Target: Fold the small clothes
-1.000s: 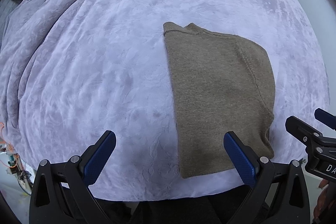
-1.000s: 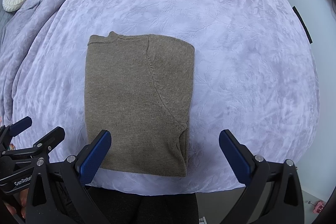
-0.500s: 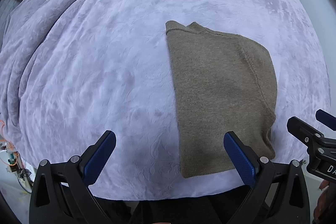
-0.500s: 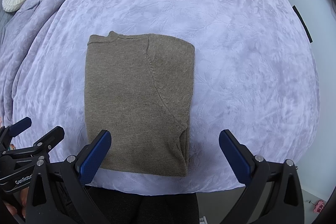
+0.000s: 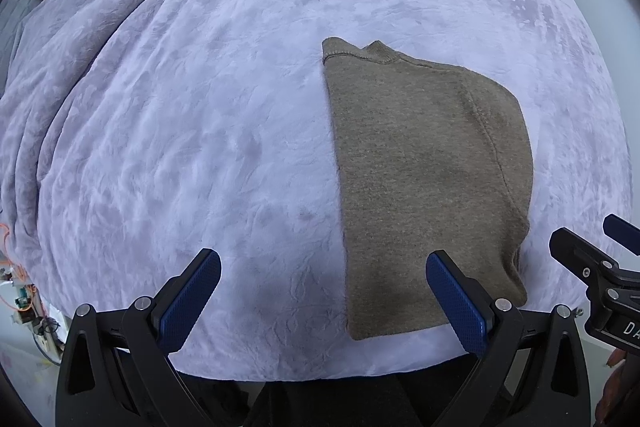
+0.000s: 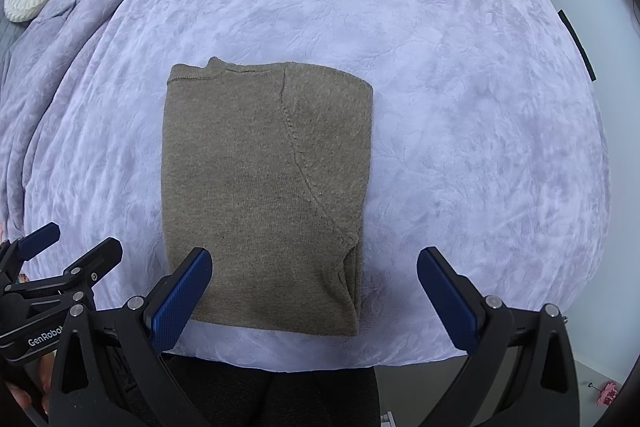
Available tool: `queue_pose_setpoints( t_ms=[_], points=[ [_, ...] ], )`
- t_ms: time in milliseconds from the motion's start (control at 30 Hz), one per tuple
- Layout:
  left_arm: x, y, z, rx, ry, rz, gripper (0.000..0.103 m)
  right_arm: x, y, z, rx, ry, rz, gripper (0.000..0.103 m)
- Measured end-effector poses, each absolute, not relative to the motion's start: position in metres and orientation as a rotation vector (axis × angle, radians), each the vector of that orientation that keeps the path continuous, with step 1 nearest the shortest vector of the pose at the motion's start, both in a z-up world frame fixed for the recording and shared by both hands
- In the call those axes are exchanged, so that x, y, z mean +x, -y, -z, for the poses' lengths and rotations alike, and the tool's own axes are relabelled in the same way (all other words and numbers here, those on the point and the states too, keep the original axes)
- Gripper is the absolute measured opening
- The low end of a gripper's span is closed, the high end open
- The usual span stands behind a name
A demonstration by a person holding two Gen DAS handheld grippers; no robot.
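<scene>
Nothing much has moved: my left gripper [image 5: 323, 293] hangs wide open and empty over the lavender blanket [image 5: 208, 115], the folded olive sweater [image 5: 424, 179] lying flat beneath its right finger. From my right gripper [image 6: 314, 291], equally spread and empty, the sweater [image 6: 260, 195] sits under its left finger.

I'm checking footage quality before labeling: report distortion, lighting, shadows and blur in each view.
Left wrist view: strong fisheye bulge, dark corners; soft even light, faint shadow beneath the open left gripper; folded sweater sharp. Right wrist view: the same curvature bends the blanket; right gripper open, no glare, no motion blur.
</scene>
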State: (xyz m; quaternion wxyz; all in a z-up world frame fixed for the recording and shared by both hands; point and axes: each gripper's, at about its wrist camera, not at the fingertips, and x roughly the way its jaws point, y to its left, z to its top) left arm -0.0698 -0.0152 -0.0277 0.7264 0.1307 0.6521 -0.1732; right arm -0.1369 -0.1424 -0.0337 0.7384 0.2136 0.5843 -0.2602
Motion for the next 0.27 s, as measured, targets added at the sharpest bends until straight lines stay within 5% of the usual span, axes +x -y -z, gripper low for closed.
queue_pose_setpoints(
  t_ms=[267],
  points=[
    [-0.0697, 0.0134, 0.0261, 0.273, -1.43, 0.386, 0.103, -0.1367, 0.1405, 0.0356, 0.47, -1.284, 0.572, 0.102]
  ],
)
